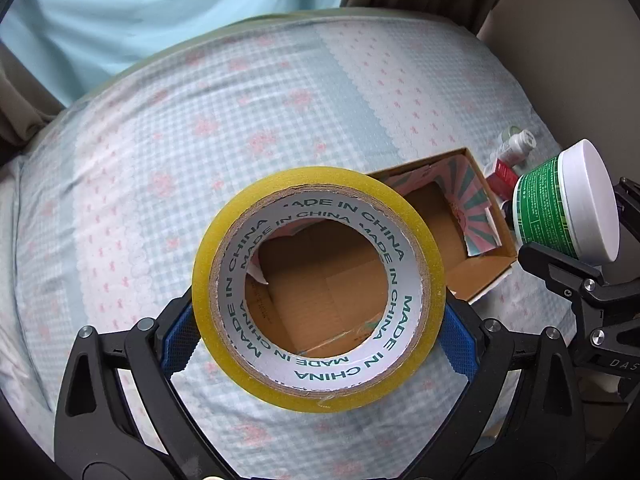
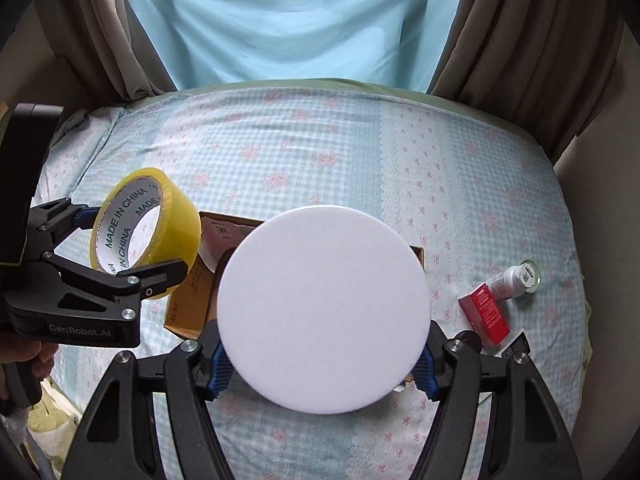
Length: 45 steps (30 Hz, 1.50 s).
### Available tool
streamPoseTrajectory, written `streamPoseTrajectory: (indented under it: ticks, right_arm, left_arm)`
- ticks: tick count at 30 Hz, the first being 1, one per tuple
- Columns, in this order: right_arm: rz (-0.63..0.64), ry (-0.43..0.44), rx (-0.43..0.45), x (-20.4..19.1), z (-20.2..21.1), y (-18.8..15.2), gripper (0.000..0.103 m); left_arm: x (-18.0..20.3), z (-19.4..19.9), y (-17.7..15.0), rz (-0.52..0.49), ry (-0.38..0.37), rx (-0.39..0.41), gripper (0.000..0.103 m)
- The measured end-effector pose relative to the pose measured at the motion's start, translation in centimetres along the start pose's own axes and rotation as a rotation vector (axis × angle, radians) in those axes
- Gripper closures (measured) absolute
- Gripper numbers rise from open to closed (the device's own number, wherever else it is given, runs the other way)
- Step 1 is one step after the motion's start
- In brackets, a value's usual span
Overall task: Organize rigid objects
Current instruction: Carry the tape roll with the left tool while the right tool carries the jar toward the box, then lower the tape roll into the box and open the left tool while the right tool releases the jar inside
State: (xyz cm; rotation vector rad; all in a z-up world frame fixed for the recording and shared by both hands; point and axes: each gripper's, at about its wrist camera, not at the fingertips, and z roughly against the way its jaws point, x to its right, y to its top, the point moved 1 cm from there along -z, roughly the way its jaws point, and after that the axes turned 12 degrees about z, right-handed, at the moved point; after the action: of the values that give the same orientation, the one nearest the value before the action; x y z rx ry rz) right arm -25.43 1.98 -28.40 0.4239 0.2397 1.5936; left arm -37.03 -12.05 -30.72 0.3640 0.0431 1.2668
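Both look easy to handle – the left gripper (image 1: 318, 332) pinches a stiff, light yellow roll of packing tape (image 1: 318, 288) by its rim, the right gripper (image 2: 322, 364) clamps a slick white-lidded green-label plastic jar (image 2: 324, 310), both over the open cardboard box (image 1: 460, 240).

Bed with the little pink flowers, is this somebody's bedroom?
Probably a bedroom. The flowery checked bedsheet covers a mattress, brown curtains hang behind it, and a cardboard box sits on top for tidying.
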Motion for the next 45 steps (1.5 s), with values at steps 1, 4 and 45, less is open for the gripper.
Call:
streamPoseTrajectory:
  ticks: [1,4,45]
  right_arm:
    - [0.018,0.003,-0.021,0.1,-1.2,-0.1,0.037]
    - [0.037,0.042,-0.091,0.6,-4.9,-0.5,0.037]
    - [0.230,0.045,-0.183,2.2,-10.7,-5.9,0.000]
  left_arm:
    - [0.1,-1.4,0.1,-0.011,0.000,-0.024,0.006]
    - [0.3,-5.8,0.3,-0.056,0.006,-0.094,0.006]
    - [2.8,-8.0,-3.3,-0.175,0.012,-0.156,0.000]
